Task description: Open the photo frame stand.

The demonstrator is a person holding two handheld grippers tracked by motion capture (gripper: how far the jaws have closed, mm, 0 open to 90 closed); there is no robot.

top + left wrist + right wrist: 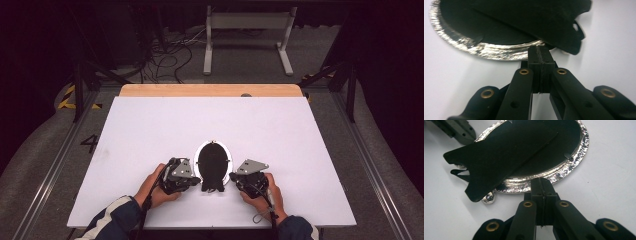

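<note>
An oval silver picture frame lies face down on the white tabletop, near the front edge, with its black backing up. A black easel stand lies on that backing and sticks out toward me. My left gripper is shut at the frame's lower left; its closed tips meet the silver rim with nothing between the pads. My right gripper is shut at the lower right, its tips against the rim. The stand angles across the backing.
A wooden strip runs along the table's far edge. Beyond it on the floor stand a grey metal frame and loose cables. Metal rails flank the table. The other gripper shows at the right gripper view's top left.
</note>
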